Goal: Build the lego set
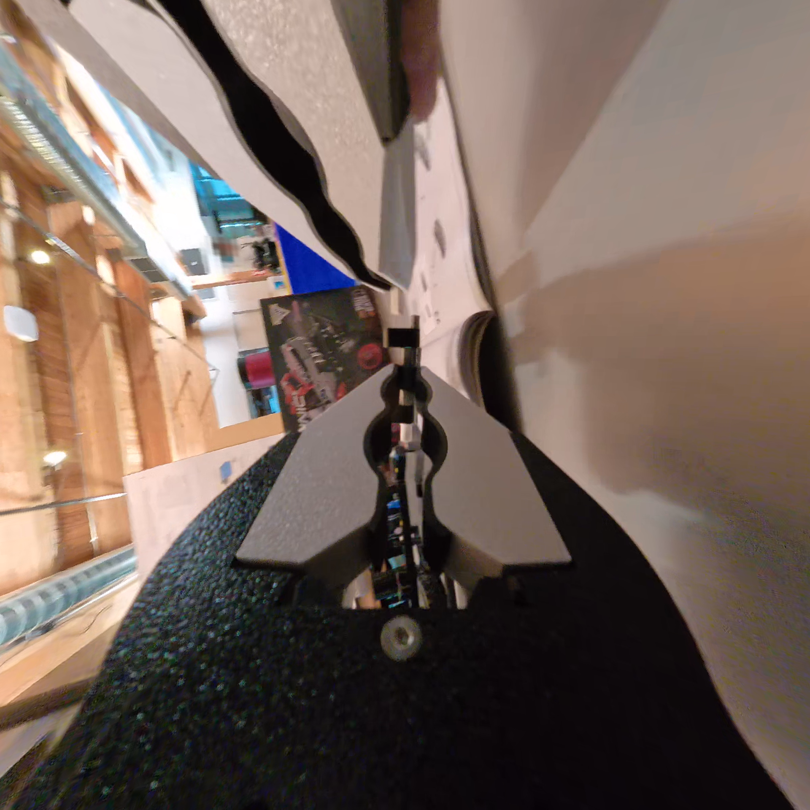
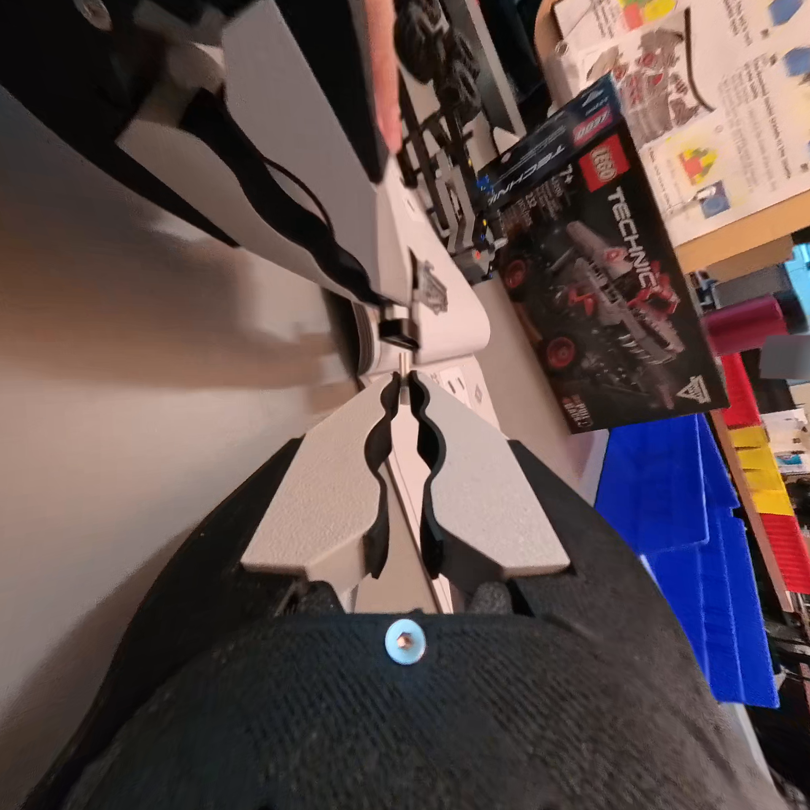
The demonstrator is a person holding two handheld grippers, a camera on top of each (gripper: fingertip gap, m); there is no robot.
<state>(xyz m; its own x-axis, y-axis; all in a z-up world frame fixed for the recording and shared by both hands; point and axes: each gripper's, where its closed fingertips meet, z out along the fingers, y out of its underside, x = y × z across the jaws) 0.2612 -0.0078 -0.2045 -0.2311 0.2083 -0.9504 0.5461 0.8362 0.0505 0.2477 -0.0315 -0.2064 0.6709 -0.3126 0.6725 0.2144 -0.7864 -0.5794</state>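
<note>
My left gripper is shut on a small black lego piece that sticks out past its fingertips. My right gripper is shut on a thin grey axle. In the right wrist view the left gripper comes in from the upper left, and the axle's tip points at the black piece, very close to it. In the left wrist view the right gripper comes in from above. Both hover over the open instruction booklet.
The dark lego box stands behind the booklet; it also shows in the left wrist view. A partly built black frame and black tyres lie on the white table. Blue bins stand beside the box. A person's finger shows. Both grippers' tips are close together, under 4 cm apart.
</note>
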